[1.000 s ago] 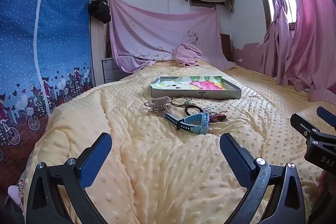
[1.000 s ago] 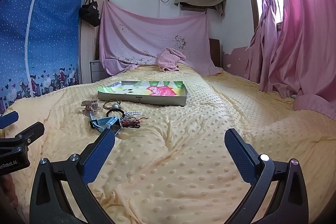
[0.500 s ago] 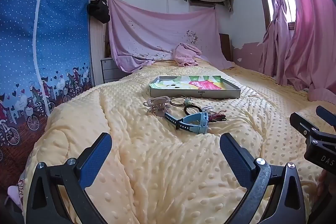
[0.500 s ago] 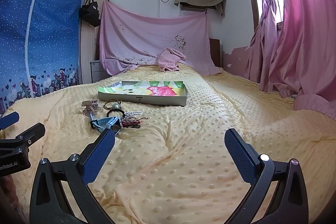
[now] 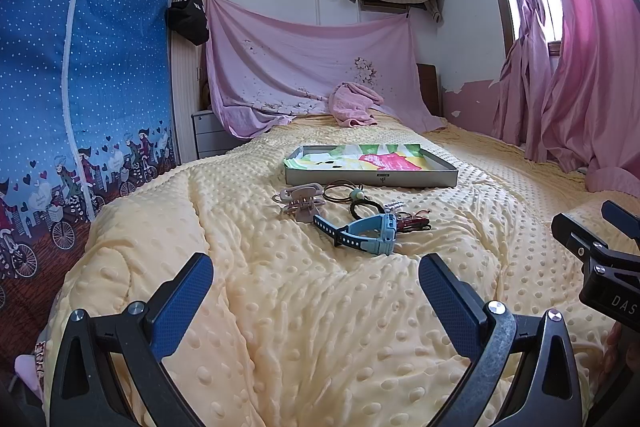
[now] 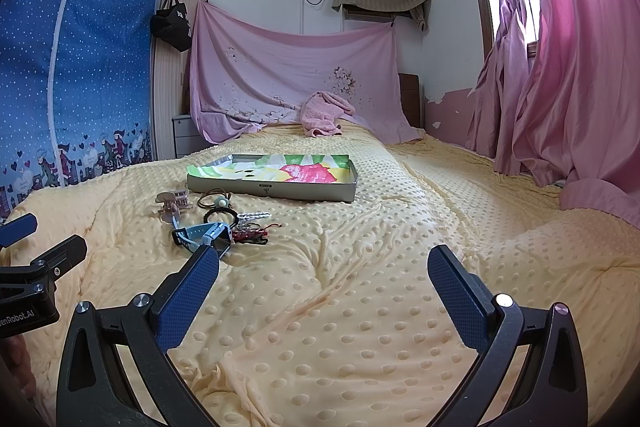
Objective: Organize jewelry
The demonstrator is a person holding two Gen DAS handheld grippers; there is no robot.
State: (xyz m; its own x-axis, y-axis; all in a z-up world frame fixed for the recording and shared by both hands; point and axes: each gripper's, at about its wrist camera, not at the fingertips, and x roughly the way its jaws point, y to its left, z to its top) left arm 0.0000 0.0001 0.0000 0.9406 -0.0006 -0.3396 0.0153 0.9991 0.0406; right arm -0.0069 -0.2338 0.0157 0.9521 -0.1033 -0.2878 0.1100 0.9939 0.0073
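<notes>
Left gripper (image 5: 316,283): black frame with blue padded fingers, spread wide and holding nothing, hovering over the near part of the bed
Right gripper (image 6: 323,277): same build, fingers likewise released and empty, hovering to the right of the left one; its side also shows at the right edge of the left wrist view
Bed cover: pale yellow dotted plush blanket (image 5: 304,327), rumpled, carrying everything
Tray: shallow grey metal rectangular tray (image 5: 372,179) with a bright green, yellow and pink lining, lying flat at mid-bed, beyond the loose pieces
Jewelry pile: clustered just on the near side of the tray, well ahead of both grippers
Watch: light blue plastic wristwatch (image 5: 370,233) with a dark strap, nearest piece of the pile, on its side
Hair claw: beige plastic hair claw clip (image 5: 300,201), far left of the pile
Hair ties: thin dark elastic loops with a pale bead (image 5: 348,191), between the claw and the tray
Small red-and-dark piece (image 5: 412,223): just right of the watch, too small to identify
Far end: crumpled pink towel (image 5: 354,105) at the head of the bed
</notes>
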